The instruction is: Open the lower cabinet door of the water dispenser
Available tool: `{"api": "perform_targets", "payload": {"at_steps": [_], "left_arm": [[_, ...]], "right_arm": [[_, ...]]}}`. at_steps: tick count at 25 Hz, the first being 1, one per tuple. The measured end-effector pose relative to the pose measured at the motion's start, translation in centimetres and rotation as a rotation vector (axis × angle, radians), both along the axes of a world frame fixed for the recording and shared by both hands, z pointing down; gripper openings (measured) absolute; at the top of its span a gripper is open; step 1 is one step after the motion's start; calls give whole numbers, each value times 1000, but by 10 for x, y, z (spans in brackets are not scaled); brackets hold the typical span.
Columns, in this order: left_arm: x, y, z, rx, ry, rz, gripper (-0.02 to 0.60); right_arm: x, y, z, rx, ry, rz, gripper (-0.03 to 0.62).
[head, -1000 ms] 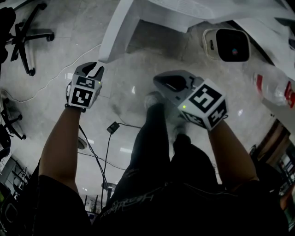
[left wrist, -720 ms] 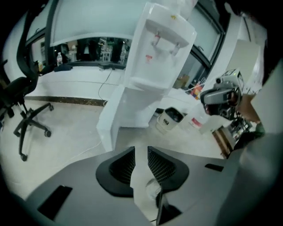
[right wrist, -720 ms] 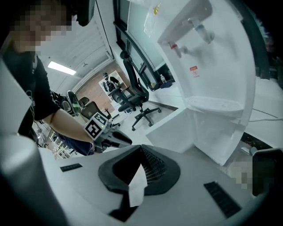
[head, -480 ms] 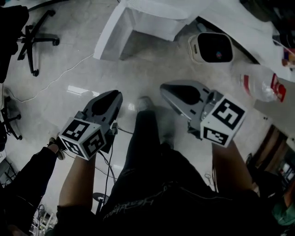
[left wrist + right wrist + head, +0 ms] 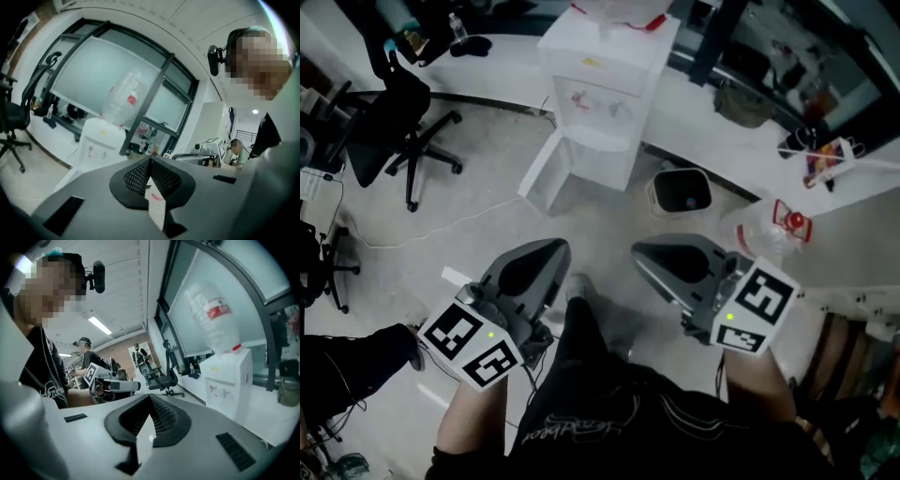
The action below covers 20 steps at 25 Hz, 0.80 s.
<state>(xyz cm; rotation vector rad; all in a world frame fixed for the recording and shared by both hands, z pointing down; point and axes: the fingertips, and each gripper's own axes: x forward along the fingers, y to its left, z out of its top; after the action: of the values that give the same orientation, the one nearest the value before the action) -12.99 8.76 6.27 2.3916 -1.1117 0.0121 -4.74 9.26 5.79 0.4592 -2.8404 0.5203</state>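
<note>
The person is standing on the pale floor point(image 5: 478, 234), holding both grippers out at about chest height and pointing them toward the water dispenser point(image 5: 605, 103). The dispenser is standing at the far edge of the floor, against the low white ledge under the windows, well apart from both grippers. An upturned clear bottle point(image 5: 213, 319) is sitting on top of it. At its base, the lower cabinet door point(image 5: 542, 173) is standing swung out to the left side, away from the cabinet front.

The left gripper point(image 5: 558, 246) has just been closing its jaws. They are now meeting tip to tip with nothing between them. The right gripper point(image 5: 639, 251) is showing its jaws pressed together too, and is carrying nothing. The two are hanging side by side, apart from each other, with the person's dark trousers point(image 5: 581, 356) showing below and between them.

A small white bin point(image 5: 682, 192) with a dark inside is sitting on the floor just right of the dispenser. A black office chair point(image 5: 403, 122) is standing toward the floor's far left corner. A clear bottle with a red cap point(image 5: 773, 230) is lying near the right edge.
</note>
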Motion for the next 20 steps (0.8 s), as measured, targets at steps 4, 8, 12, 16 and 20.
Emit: {"api": "perform_targets", "payload": {"at_steps": [4, 8, 12, 16, 20], "left_arm": [[25, 50, -93, 80, -34, 22, 0], [45, 85, -163, 159, -47, 59, 0], [57, 106, -207, 199, -65, 67, 0], [65, 119, -232, 231, -74, 80, 0], [75, 127, -244, 257, -88, 91, 0]], "right_arm": [[17, 50, -96, 80, -38, -17, 12], [31, 80, -169, 144, -83, -17, 12], [41, 103, -215, 176, -109, -19, 12], [45, 115, -236, 187, -139, -9, 12], [53, 123, -240, 183, -157, 8, 12]]}}
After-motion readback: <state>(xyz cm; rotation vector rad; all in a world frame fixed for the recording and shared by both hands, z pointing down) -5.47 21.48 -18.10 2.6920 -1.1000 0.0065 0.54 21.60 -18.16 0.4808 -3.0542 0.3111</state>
